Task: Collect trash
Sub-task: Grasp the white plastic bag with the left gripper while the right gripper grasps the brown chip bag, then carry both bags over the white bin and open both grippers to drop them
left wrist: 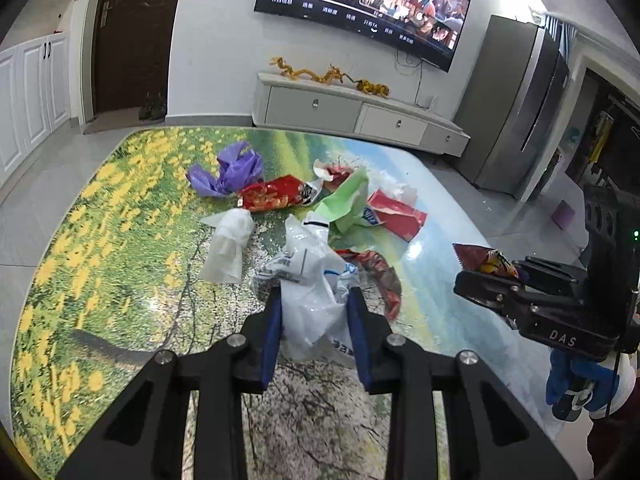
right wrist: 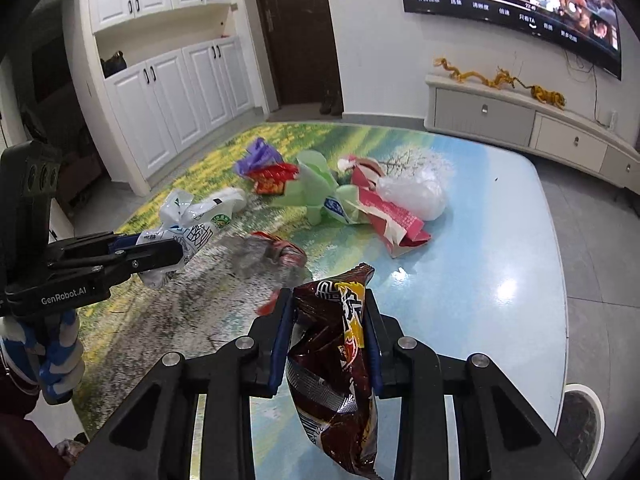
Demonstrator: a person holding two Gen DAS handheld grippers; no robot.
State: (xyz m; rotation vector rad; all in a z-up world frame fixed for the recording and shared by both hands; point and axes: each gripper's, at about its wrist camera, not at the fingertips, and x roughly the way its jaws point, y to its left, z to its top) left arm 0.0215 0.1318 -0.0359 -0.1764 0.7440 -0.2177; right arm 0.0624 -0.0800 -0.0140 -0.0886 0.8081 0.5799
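Right wrist: right gripper (right wrist: pixel 328 312) clamped on crinkly, light chip bag (right wrist: pixel 332 360); left gripper (left wrist: pixel 314 304) pinches limp, slippery plastic bag (left wrist: pixel 312 280) between its jaws.

Both views are evenly and fairly brightly lit by soft indoor light from above; shadows under the litter are faint and short. The glossy surface (right wrist: pixel 500 288) throws back white glare patches near its right edge in the right wrist view, and a smaller sheen shows on the surface's right side in the left wrist view. The television (left wrist: pixel 360 4) glows brighter than the wall around it. Fisheye distortion bends the surface's edges, the cabinets (right wrist: pixel 176 92) and door frames into curves, and dark vignetting fills the corners. A red wrapper (right wrist: pixel 280 252) near the surface's middle is smeared by blur in the right wrist view; the rest is fairly sharp.
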